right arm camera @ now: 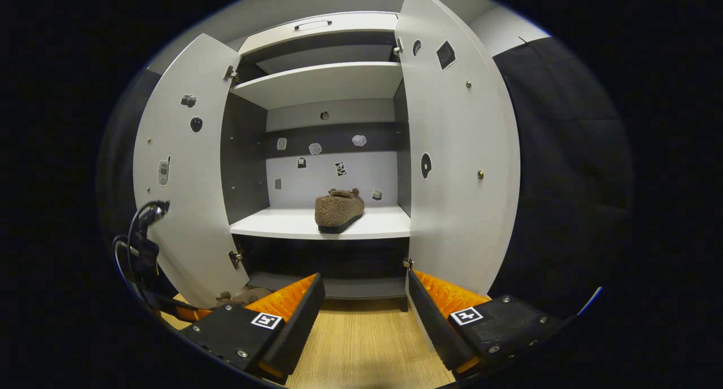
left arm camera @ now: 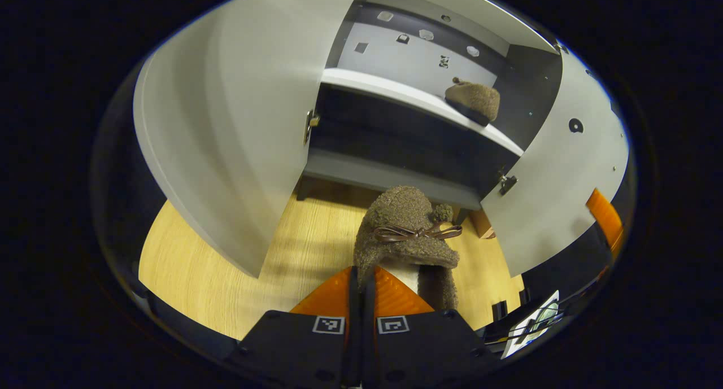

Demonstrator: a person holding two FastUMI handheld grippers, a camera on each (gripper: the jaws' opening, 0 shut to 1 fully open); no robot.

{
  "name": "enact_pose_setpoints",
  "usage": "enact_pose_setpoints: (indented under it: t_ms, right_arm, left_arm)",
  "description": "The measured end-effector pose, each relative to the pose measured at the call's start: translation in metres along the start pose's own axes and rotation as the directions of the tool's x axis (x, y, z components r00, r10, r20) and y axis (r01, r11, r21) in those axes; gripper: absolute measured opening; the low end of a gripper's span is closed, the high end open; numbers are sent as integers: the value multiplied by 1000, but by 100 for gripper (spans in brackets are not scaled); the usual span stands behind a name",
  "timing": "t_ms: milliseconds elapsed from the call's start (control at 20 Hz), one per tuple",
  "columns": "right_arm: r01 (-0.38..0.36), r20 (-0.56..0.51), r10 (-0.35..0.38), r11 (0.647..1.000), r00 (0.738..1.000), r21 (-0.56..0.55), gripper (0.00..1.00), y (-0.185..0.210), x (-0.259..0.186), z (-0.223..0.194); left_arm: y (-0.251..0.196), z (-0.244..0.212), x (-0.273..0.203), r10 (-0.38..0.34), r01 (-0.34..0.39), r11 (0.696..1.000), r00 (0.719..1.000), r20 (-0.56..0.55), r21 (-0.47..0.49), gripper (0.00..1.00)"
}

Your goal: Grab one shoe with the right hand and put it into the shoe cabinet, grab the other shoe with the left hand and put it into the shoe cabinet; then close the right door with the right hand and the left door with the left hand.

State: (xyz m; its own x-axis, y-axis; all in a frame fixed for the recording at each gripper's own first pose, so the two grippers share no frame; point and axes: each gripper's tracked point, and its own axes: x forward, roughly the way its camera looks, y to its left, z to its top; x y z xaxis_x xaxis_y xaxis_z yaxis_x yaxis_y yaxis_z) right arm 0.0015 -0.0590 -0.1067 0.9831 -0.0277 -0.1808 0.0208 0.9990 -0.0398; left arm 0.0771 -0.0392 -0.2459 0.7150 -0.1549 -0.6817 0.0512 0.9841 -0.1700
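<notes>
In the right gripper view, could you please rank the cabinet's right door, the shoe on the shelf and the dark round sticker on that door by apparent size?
1. Right door, by far.
2. Shoe on the shelf.
3. Round sticker, smallest.

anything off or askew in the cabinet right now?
Nothing stands out. One shoe sits flat on the shelf, both doors open. The left claw grips the second shoe by its collar, toe up; right claw open.

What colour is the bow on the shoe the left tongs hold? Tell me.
Dark brown, on a fuzzy brown shoe; clearest in the left gripper view.
</notes>
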Motion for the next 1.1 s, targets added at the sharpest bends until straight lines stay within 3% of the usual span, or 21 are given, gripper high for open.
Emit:
enact_pose_setpoints:
  t_ms: [150, 400, 750, 950, 1100]
  right_arm:
    - [-12, 4, 12, 1000, 1000, 1, 93, -1, -4, 1]
    - [-19, -1, 19, 1000, 1000, 12, 92, -4, -11, 1]
    - [-39, 3, 39, 999, 999, 20, 92, -11, -12, 10]
    - [-42, 22, 41, 999, 999, 21, 93, -15, -7, 20]
    - [-31, 21, 30, 999, 999, 28, 92, -17, -3, 21]
  left_arm:
    - [-25, 40, -10, -30, 29, 999, 998, 56, 22, 7]
    - [-42, 123, -3, -13, 2, 998, 985, 173, 61, 7]
    - [-65, 275, 3, 9, -28, 998, 952, 305, 60, 7]
    - [-67, 341, 19, 25, -51, 996, 936, 350, 67, 7]
    - [-66, 363, 58, 15, -25, 999, 944, 330, 26, 7]
